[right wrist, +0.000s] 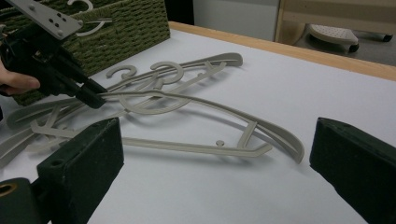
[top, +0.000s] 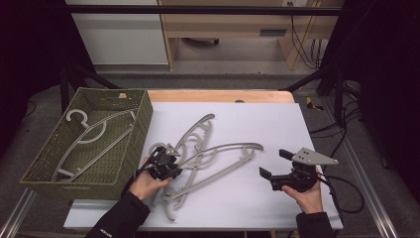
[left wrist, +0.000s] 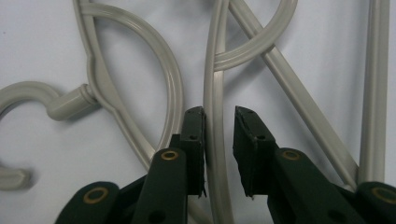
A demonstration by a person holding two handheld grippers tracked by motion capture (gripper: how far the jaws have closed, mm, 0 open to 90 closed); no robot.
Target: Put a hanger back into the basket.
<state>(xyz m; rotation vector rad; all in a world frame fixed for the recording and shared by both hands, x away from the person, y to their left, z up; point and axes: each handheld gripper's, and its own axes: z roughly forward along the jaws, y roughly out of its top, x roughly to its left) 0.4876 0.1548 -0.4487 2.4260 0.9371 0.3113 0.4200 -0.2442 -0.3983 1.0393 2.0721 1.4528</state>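
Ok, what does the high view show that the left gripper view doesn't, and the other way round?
High view: a green woven basket with one hanger inside, and the right gripper, jaws open, over the white table. Left gripper view: a hanger bar running between the jaws of the left gripper, beside one pad, with a gap to the other. Both: the grey hangers tangled on the table.

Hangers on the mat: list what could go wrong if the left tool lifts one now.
1. The left tool has a gap at one pad around a thin hanger arm, so it may slip out.
2. The hangers lie crossed, so lifting one could drag the others.
3. The basket stands close, so a swinging hanger may catch its rim.
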